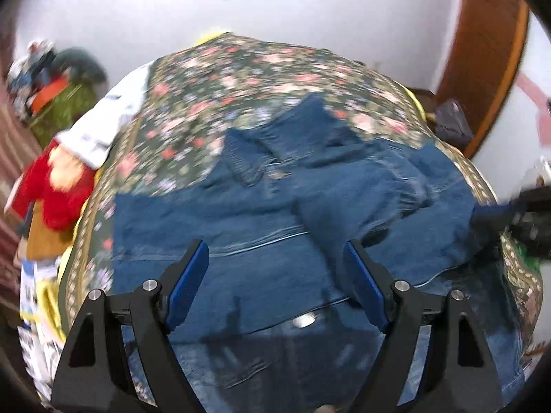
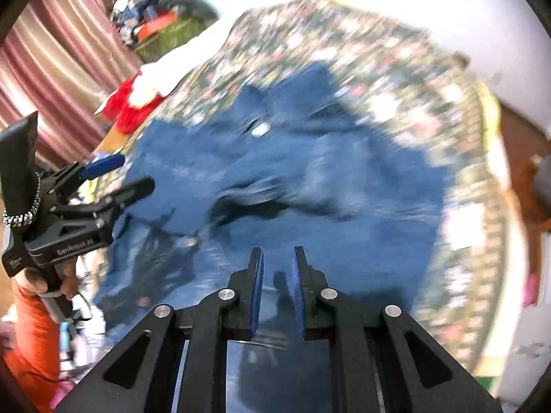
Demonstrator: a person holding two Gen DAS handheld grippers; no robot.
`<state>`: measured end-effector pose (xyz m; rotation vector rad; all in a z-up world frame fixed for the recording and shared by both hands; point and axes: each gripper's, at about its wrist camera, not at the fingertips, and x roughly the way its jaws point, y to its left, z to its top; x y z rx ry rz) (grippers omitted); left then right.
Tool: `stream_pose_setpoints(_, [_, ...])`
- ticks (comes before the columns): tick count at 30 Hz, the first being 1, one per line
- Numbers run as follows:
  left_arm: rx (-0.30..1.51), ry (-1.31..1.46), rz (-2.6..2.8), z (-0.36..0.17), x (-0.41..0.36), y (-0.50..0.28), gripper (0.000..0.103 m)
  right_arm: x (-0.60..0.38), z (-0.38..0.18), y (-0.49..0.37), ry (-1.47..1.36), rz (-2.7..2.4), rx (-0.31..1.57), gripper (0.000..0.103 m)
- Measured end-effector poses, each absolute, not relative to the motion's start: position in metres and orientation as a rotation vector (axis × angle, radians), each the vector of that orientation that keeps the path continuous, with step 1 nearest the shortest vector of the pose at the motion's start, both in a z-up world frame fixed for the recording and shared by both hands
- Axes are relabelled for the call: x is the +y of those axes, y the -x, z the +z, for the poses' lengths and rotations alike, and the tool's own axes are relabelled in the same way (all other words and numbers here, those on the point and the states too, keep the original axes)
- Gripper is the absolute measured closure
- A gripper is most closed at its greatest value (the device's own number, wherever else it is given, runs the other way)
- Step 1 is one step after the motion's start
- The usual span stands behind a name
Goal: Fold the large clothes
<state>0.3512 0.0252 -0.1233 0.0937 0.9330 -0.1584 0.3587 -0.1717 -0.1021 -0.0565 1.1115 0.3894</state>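
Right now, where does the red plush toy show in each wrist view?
Left wrist: red plush toy at the left edge, beside the floral bedspread, left of the denim garment.
Right wrist: upper left, beyond the garment's far-left corner.
Shared landmark: the metal button on the denim.

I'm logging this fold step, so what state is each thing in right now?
Denim garment: spread on the floral bedcover, rumpled, not folded.
Left gripper: open, nothing between its fingers.
Right gripper: shut, nothing visibly held.
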Motion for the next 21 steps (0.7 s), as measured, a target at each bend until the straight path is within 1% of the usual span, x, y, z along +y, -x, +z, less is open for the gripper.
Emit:
stream_pose_setpoints(2, [0.941,-0.148,-0.202,-0.130,-0.001,-0.360,0.022,-0.196,-0.096,-0.358,0.091,0.314,1.063,0.091])
stream_pose_setpoints(5, [0.989,-0.210,-0.252,-0.151,-0.034,-0.377,0.021,-0.222,-0.100,-0.361,0.098,0.255,1.049,0.091])
stream_pose_setpoints(8, [1.065,-0.282,-0.225,-0.180,-0.059,-0.399,0.021,-0.241,-0.116,-0.366,0.034,0.251,1.097,0.091])
stream_pose_setpoints(11, [1.081,-0.331,-0.189,-0.196,-0.074,-0.414,0.021,-0.241,-0.141,-0.374,-0.011,0.272,1.154,0.091])
stream_pose_setpoints(16, [0.989,-0.398,-0.154,-0.187,-0.087,-0.422,0.021,-0.232,-0.191,-0.382,0.051,0.239,1.227,0.091])
stream_pose_setpoints(17, [0.947,-0.421,-0.139,-0.182,-0.087,-0.420,0.021,-0.230,-0.198,-0.381,0.066,0.246,1.230,0.091])
stream_pose_setpoints(21, [0.840,-0.446,-0.067,-0.164,-0.074,-0.421,0.021,-0.228,-0.199,-0.373,0.111,0.264,1.178,0.091])
